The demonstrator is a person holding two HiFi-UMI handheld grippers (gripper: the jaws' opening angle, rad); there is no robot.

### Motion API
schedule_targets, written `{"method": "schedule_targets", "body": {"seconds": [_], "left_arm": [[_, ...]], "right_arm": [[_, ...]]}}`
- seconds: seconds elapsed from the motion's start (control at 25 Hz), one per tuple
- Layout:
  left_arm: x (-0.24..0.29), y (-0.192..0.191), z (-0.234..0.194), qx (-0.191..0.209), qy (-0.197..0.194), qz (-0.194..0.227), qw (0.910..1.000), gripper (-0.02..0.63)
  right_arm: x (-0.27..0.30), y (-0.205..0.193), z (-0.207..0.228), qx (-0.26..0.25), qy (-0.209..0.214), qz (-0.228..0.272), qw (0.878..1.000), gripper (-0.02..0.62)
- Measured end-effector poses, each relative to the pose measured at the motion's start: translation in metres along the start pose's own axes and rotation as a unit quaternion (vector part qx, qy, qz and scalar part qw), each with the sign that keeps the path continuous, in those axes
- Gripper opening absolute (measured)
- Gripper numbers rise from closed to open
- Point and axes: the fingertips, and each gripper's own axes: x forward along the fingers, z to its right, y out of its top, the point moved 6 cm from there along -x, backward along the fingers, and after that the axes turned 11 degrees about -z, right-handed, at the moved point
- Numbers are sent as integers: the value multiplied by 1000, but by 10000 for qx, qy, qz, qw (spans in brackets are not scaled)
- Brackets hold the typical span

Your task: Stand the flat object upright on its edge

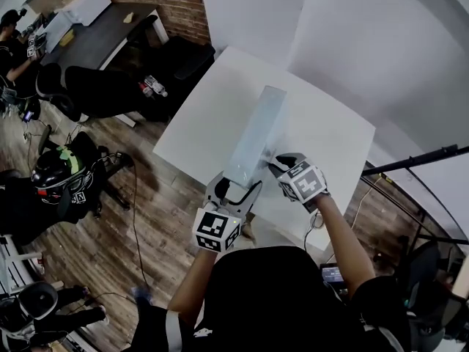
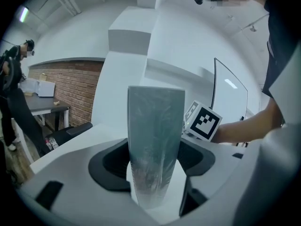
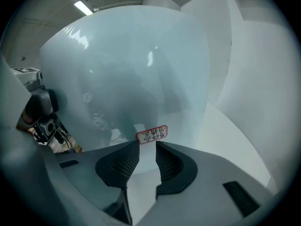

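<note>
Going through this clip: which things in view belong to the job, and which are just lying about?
In the job:
panel
left gripper, clamped on the panel's near end
right gripper, open, at the panel's face
table

Lying about:
desk
chair
floor cable

I see brick wall (image 1: 179, 2) behind dark desk (image 1: 99, 35), black office chair (image 1: 91, 90), helmet (image 1: 55, 173) at left, wood floor (image 1: 146, 237), trailing cable (image 1: 135, 196).
</note>
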Motion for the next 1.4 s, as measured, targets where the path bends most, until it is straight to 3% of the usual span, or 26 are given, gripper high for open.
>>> {"method": "schedule_targets", "body": {"seconds": [0.36,0.96,1.4], "left_arm": [[14,7,16,516,-204,-152,9983,308],[51,21,26,673,-385,-244,9967,310],[85,36,19,810,-404,-276,9955,310]], "right_arm": [[-8,-1,14,279,-61,47,9996,121],[-12,-2,52,469,-305,188,9983,97],[-14,7,85,914,-307,365,9947,89]]}}
